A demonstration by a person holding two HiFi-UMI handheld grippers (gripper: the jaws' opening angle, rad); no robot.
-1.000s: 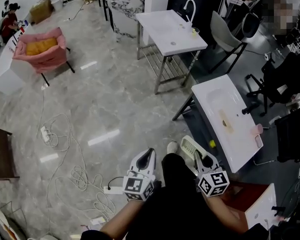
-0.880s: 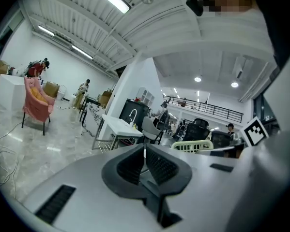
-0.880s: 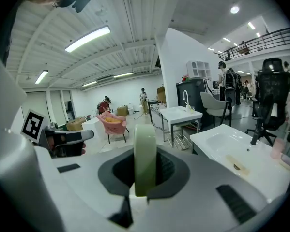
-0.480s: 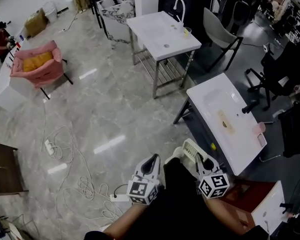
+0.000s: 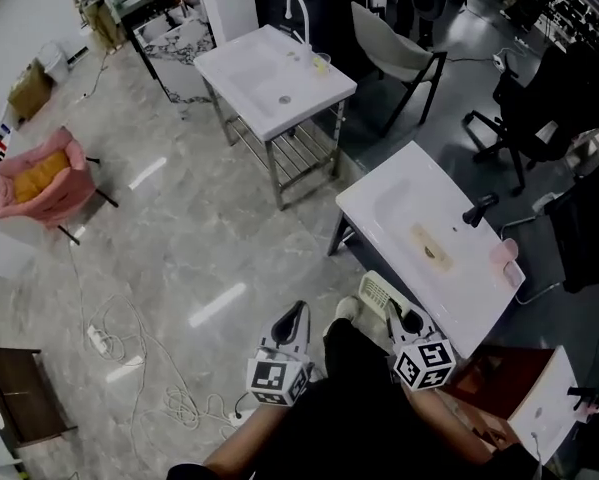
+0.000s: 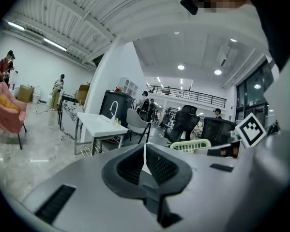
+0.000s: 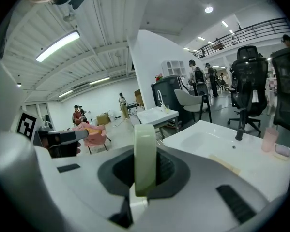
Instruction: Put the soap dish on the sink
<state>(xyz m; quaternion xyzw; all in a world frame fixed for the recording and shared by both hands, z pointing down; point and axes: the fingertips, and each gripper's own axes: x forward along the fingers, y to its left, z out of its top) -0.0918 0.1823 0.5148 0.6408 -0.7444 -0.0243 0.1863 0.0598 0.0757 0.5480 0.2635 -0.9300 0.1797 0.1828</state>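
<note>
Left gripper (image 5: 295, 315): lower centre of the head view, carried on a forearm that enters from the bottom edge. It points toward the top of the frame and tips slightly down over the floor (image 5: 199, 228).
Left jaws: pressed together with only a thin seam between them, nothing held.
Right gripper (image 5: 406, 320): lower centre-right of the head view, beside the left gripper and apart from it. It points up-frame toward the sink and is also tipped a little down.
Right jaws: nearly closed, clamped on the soap dish.
Soap dish (image 5: 380, 291): pale green and slotted. It stands edge-on and upright between the right jaws in the right gripper view. It is carried in the air just off the sink's lower-left edge, not on the sink.
Sink (image 5: 449, 290): white, on a dark frame, centre-right of the head view.
Black tap (image 5: 479, 209): at the sink's right side.
Pink item (image 5: 503, 257): on the sink's rim, below the tap in the frame.
Second sink (image 5: 269, 73): upper centre, well apart, with a white tap.
Cables (image 5: 169, 368): loose on the floor, lower left.
</note>
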